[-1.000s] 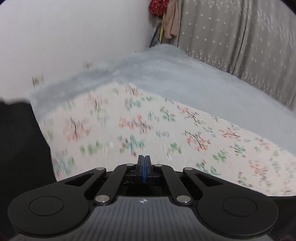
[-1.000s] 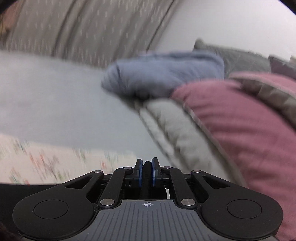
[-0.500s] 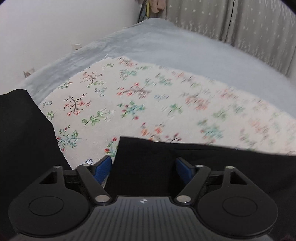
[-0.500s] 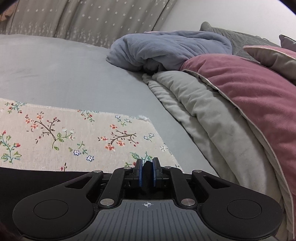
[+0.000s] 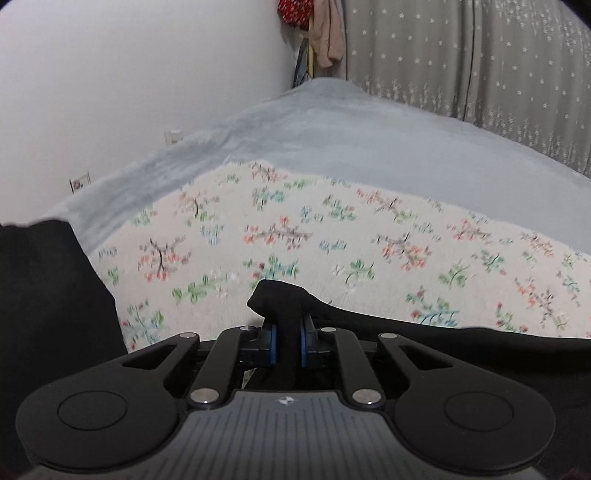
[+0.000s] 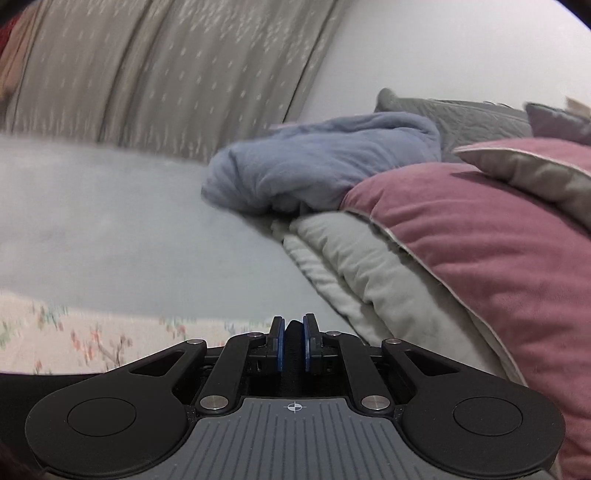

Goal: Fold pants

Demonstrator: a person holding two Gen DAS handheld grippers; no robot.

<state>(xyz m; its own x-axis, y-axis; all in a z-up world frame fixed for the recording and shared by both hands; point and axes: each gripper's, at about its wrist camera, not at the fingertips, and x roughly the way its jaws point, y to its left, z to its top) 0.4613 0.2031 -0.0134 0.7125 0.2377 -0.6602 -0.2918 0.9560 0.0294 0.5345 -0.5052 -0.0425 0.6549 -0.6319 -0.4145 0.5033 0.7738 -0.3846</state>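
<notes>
Bed w/ pale grey-blue blanket (image 5: 369,147), floral cloth (image 5: 332,236) spread over it. White wall (image 5: 129,74) on one side, grey star-print curtain (image 5: 480,59) behind, clothes hanging in the corner (image 5: 321,33). At the head end: crumpled blue blanket (image 6: 325,170), grey quilt (image 6: 369,266), pink pillow (image 6: 480,229). No containers seen. Black pants (image 5: 461,343) lie along the near edge of the floral cloth. Left gripper (image 5: 287,343) is pinching a raised bunch of pants fabric; right gripper (image 6: 293,347) has its pads pressed on dark pants fabric too.

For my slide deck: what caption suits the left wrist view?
Left gripper pinching black pants above a floral cloth.
</notes>
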